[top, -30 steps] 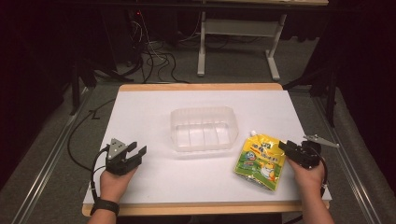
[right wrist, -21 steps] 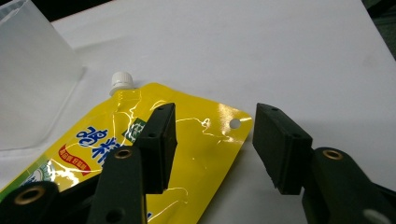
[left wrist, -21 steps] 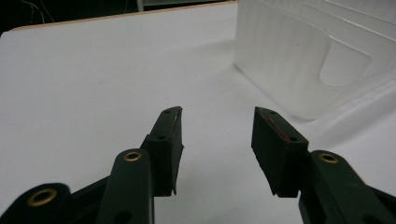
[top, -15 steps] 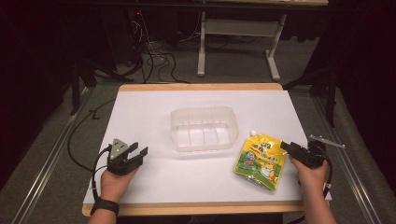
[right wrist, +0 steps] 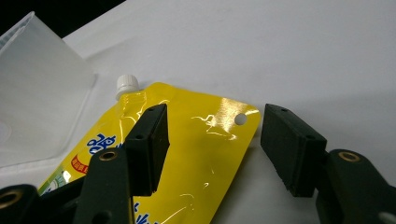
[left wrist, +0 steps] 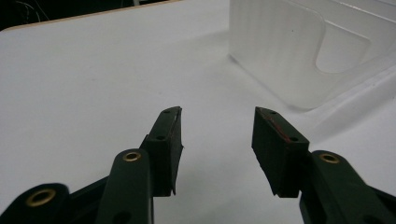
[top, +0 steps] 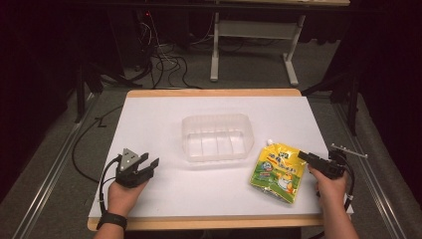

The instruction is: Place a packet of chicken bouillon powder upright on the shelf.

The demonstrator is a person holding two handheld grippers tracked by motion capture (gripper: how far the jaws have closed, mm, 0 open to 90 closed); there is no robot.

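A yellow drink pouch (top: 277, 172) with a white cap (top: 270, 142) lies flat on the white table, right of centre. My right gripper (top: 304, 157) is at the pouch's right edge. In the right gripper view its jaws (right wrist: 215, 109) have just been opening. The pouch's top corner (right wrist: 196, 154) lies between them, and the pads do not press on it. My left gripper (top: 149, 162) rests near the front left of the table. It is open with nothing between its jaws (left wrist: 217, 112), which point toward the clear plastic container (left wrist: 299, 51).
The clear container (top: 217, 137) stands empty in the middle of the white table top (top: 149, 114), just left of the pouch's cap. A black cable loops off the table's left side. Table legs and wires stand on the floor beyond the far edge.
The right hand has shifted slightly at the pouch's right edge and its gripper has turned a little. The left hand and the container have not moved.
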